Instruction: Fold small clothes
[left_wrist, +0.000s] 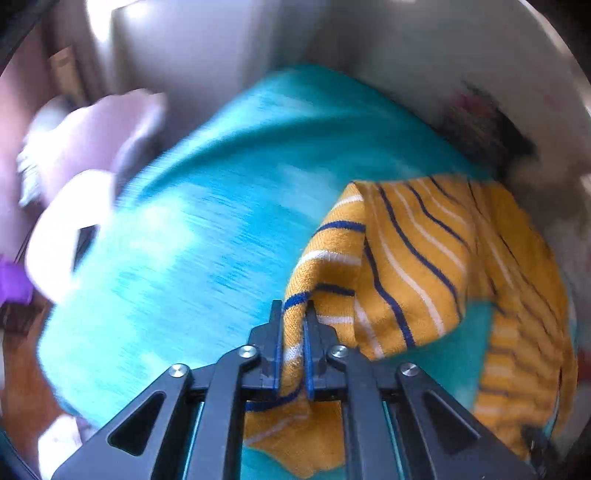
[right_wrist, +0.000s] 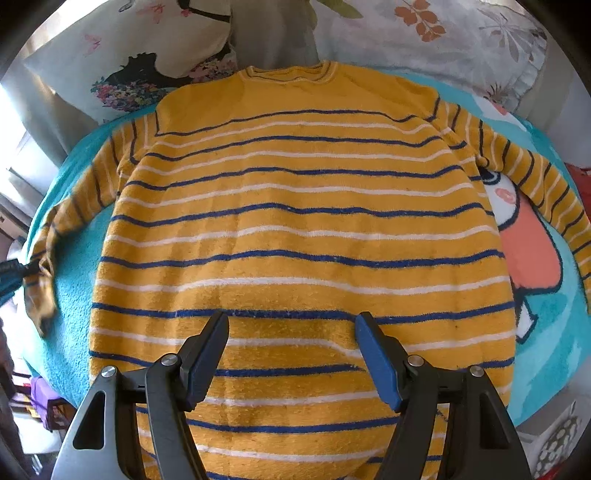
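Observation:
A yellow sweater (right_wrist: 295, 229) with blue and white stripes lies flat on a turquoise blanket (right_wrist: 74, 280), neck at the far side. Its right sleeve (right_wrist: 535, 184) stretches out to the right. My left gripper (left_wrist: 293, 306) is shut on the cuff of the left sleeve (left_wrist: 406, 258) and holds it lifted off the blanket (left_wrist: 203, 240); it shows at the left edge of the right wrist view (right_wrist: 14, 273). My right gripper (right_wrist: 291, 321) is open and empty, hovering over the lower middle of the sweater body.
Floral pillows (right_wrist: 443, 40) lie along the far side behind the sweater's neck. The blanket has a cartoon print (right_wrist: 532, 251) at the right. A pale pink object (left_wrist: 92, 147) and a white one (left_wrist: 66, 229) sit past the blanket's left edge, blurred.

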